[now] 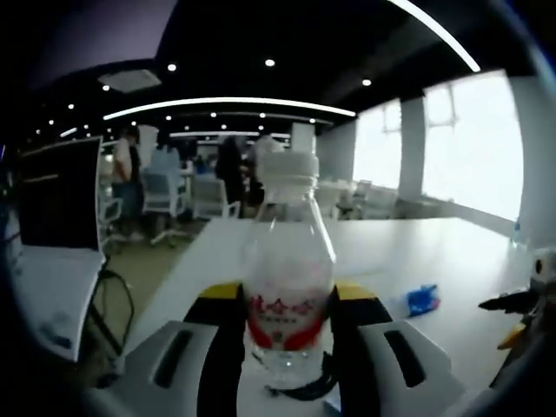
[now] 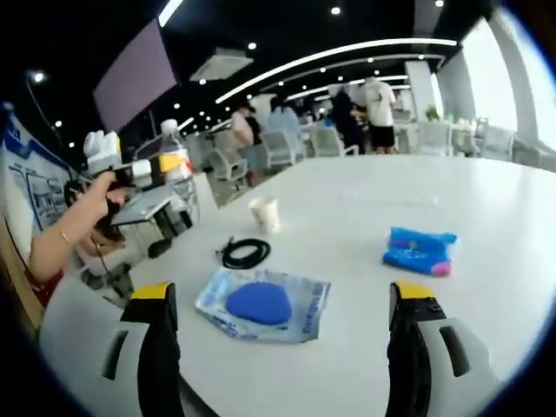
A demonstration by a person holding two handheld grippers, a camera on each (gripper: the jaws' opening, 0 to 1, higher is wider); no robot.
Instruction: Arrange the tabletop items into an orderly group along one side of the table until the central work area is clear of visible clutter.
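Left claw (image 1: pixel 287 334) closed on clear plastic bottle with white cap and red label (image 1: pixel 287 287). Right claw (image 2: pixel 282 347) wide open, empty; blue pad in clear packet (image 2: pixel 262 304) between its jaws on white surface (image 2: pixel 347 217).

White table (image 2: pixel 365 217), broad and pale. On it: coiled black cable (image 2: pixel 245 253), small paper cup (image 2: pixel 265 213), clear packet with blue pad (image 2: pixel 261 304), blue pack (image 2: pixel 420 249) well apart to one side.

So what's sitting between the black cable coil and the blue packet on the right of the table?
In the right gripper view, the clear bag with a blue pad lies between the cable coil and the blue packet, nearer the coil; otherwise bare tabletop.
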